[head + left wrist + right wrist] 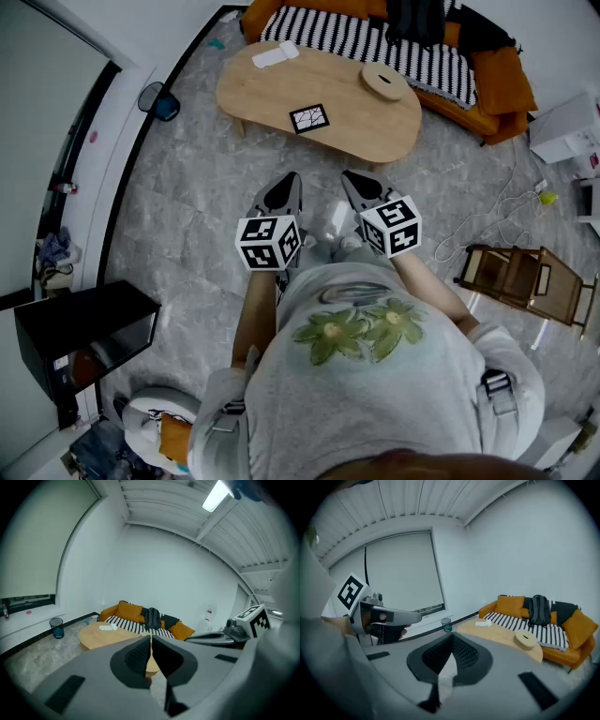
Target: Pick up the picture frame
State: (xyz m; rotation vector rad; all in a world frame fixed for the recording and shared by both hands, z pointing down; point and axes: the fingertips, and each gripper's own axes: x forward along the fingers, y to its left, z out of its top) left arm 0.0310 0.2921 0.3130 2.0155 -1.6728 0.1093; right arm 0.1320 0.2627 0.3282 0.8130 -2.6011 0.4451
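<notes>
One picture frame (309,118) lies flat on the low wooden desk (375,127), near its front edge and toward the middle, a dark border round a pale picture. Nothing touches it. A round wooden disc (384,80) sits further back on the right, and a white flat item (275,56) lies at the far left end. Both are well apart from the frame. Behind the desk stands an orange sofa (497,80) with a striped cover.

The person stands on the grey floor (187,216), well short of the desk, with both tools close to the body. The left gripper (289,180) and the right gripper (352,178) sit side by side, pointing forward and a little downward toward the desk. In the left gripper view its fingers (138,656) are pressed together with nothing between them. The right gripper view shows its fingers (464,656) likewise closed and empty.

The step in hand looks like the approach, and the pick-up itself is not yet begun. The next move probably calls for stepping up to the desk, spreading one pair of fingers and bringing them low over an edge of the frame. Because the frame lies flat, getting a finger under its rim is likely the tricky part, and the other gripper might steady or tip it.
</notes>
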